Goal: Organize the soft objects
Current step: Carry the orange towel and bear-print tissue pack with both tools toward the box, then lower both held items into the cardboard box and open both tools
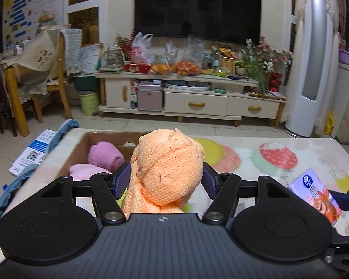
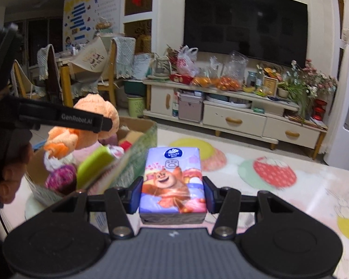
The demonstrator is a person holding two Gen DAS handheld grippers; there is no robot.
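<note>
My left gripper [image 1: 166, 177] is shut on an orange knitted cloth [image 1: 169, 169] and holds it above the table, just short of a cardboard box [image 1: 81, 146]. The box holds pink soft items [image 1: 104, 154]. My right gripper [image 2: 172, 194] is shut on a purple cartoon tissue pack [image 2: 173, 181], held over the table to the right of the box [image 2: 139, 153]. The right wrist view shows the left gripper [image 2: 58, 116] with the orange cloth [image 2: 97, 109] above the box, which holds a green sponge [image 2: 95, 165] and other soft things. The tissue pack also shows in the left wrist view [image 1: 316, 197].
The table [image 2: 290, 197] has a cloth with coloured round prints. Blue fabric [image 1: 11, 186] and a printed leaflet [image 1: 32, 153] lie at its left edge. A TV stand [image 1: 190, 93] with clutter, chairs [image 1: 55, 69] and a white tower unit [image 1: 311, 69] stand across the floor.
</note>
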